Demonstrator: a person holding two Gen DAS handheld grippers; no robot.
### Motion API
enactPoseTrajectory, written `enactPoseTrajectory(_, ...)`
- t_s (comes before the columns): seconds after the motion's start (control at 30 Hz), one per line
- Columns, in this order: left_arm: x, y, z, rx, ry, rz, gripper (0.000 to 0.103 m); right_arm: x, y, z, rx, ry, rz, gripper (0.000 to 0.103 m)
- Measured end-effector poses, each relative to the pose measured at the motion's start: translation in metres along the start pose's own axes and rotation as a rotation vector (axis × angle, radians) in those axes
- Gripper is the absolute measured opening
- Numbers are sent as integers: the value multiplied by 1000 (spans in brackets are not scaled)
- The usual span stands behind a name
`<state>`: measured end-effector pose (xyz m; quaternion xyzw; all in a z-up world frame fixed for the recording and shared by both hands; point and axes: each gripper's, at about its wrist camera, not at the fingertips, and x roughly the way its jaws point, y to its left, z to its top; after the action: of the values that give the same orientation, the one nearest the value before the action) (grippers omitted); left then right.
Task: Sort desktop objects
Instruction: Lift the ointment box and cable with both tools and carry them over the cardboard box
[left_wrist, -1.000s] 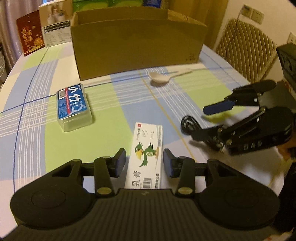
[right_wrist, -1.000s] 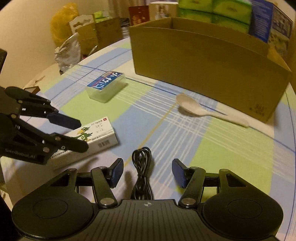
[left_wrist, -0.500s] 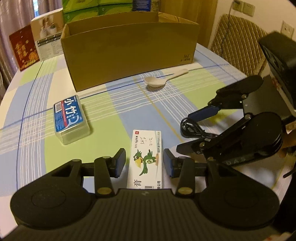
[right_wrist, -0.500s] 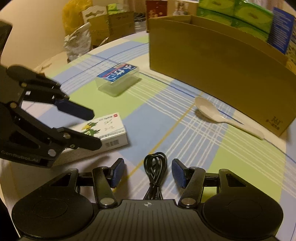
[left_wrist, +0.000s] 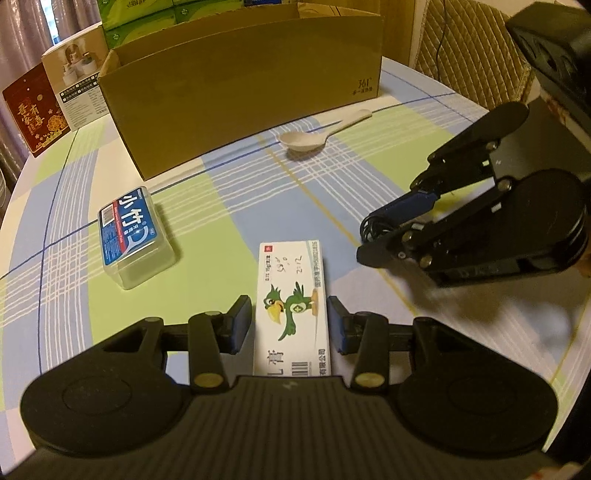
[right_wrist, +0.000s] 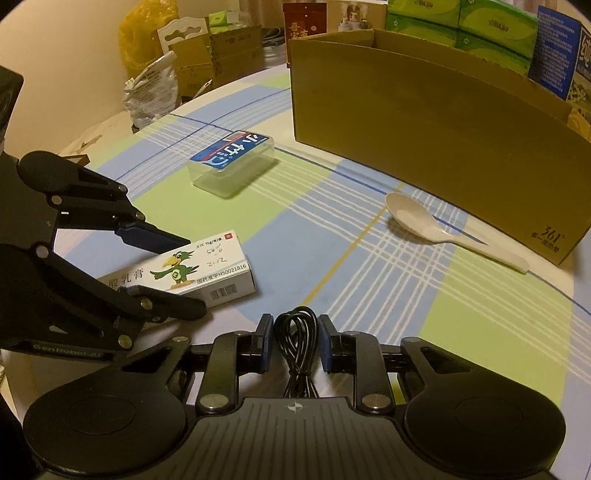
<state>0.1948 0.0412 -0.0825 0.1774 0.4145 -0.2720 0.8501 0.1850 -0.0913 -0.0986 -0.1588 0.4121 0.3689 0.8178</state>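
A white ointment box (left_wrist: 291, 273) with a green bird lies lengthwise between the pads of my left gripper (left_wrist: 290, 321), which is shut on its long sides. From the right wrist view, the left gripper (right_wrist: 195, 276) straddles the same ointment box (right_wrist: 207, 266). A coiled black cable (right_wrist: 295, 325) sits between the blue pads of my right gripper (right_wrist: 295, 339). Its jaws are closing and the pads touch the bundle's sides. In the left wrist view the right gripper (left_wrist: 367, 236) pinches the cable (left_wrist: 373, 230) low on the checked tablecloth.
A long open cardboard box (left_wrist: 240, 85) stands at the back, with a white spoon (left_wrist: 306, 140) in front of it. A clear box with a blue label (left_wrist: 129, 225) lies to the left. Packages (left_wrist: 33, 114) and a chair (left_wrist: 472, 48) stand beyond.
The right gripper's jaws have narrowed from wide apart onto the cable. The left gripper has rolled slightly, with the ointment box still between its pads.
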Motion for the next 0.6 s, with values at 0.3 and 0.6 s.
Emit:
enactPoseTrajectory(0.3, 1, 1, 1, -17, 6, -15, 33, -7, -4, 6, 34, -29, 1, 20)
enactPoseTrajectory(0.6, -7, 5, 8, -76, -42, -21, 33, -19, -16, 11, 106, -81, -26, 19)
